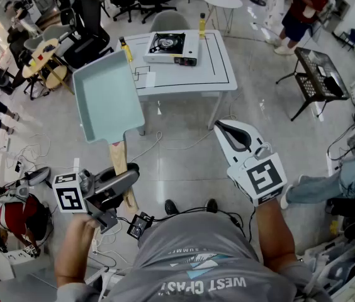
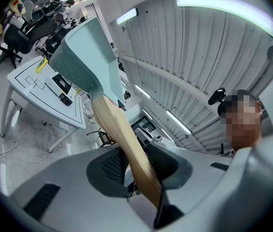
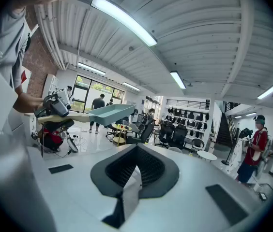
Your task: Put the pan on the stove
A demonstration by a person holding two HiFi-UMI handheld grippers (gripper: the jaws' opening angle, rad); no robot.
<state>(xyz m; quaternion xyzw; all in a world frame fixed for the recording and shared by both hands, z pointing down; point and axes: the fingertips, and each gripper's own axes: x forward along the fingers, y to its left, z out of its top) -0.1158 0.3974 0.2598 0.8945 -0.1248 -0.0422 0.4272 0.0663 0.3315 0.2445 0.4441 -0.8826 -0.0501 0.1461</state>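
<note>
- Wood is what the left gripper [image 1: 122, 176] squeezes: its jaws are clamped tight on the pan's wooden handle [image 1: 119, 158].
- The blue-green pan [image 1: 105, 96] is up in the air, held out in front of the person.
- The stove [image 1: 172, 48] sits on the white table [image 1: 218, 74], well apart from the pan. Nothing is on top of it.
- The right gripper [image 1: 233, 134] holds nothing, and its jaws are pressed together.
- So the picking up looks done. I think what is left is to carry the pan over to the table, set it down on the stove, and then let go.
</note>
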